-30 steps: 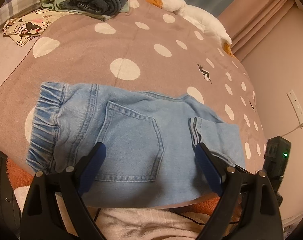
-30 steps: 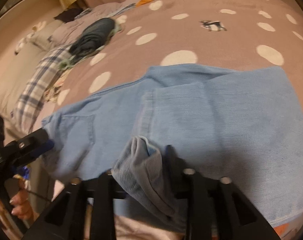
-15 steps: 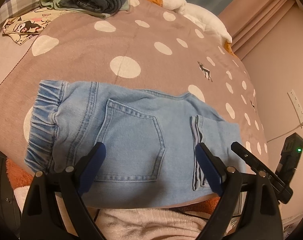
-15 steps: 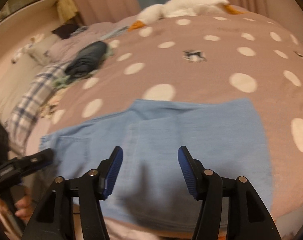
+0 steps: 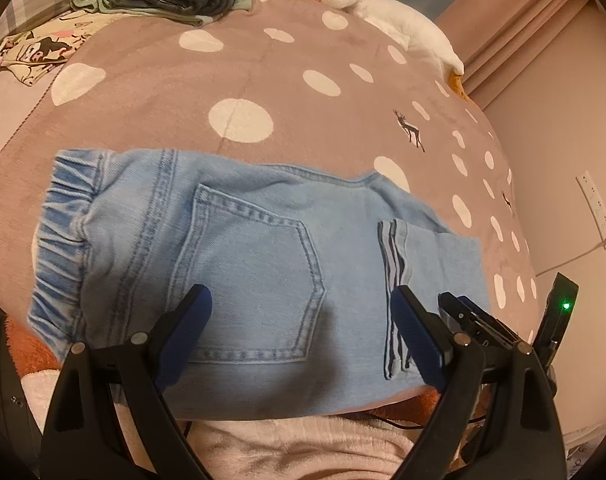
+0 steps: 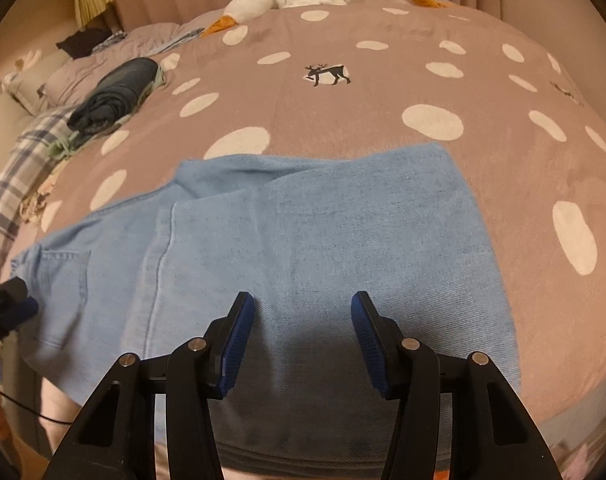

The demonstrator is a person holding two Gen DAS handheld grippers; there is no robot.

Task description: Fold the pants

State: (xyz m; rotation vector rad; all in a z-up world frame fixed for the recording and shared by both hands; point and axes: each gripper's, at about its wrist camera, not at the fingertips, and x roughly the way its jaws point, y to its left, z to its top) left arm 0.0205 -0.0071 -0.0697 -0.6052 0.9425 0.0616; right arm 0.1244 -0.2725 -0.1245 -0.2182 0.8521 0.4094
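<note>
The pants [image 5: 239,256] lie folded at the near edge of the bed [image 5: 263,64], waistband toward its left side, back pocket up, with the leg ends doubled back so the striped cuff [image 5: 395,276] rests on the seat area. In the right wrist view the folded leg panel [image 6: 323,232] covers the right half.

Step in hand, as judged: one more fold, right half over left. To do it well, take both layers of the folded right edge together, one gripper at the near corner and one farther along the same edge. Lift only enough to clear the denim, carry the edge level toward the waistband, and align the edges before letting go.

The left gripper [image 5: 299,336] hovers low over the near edge, fingers spread wide on either side of the pocket, holding nothing. The right gripper [image 6: 301,340] hovers over the near part of the leg panel, also spread and empty. Both point forward across the bed.
</note>
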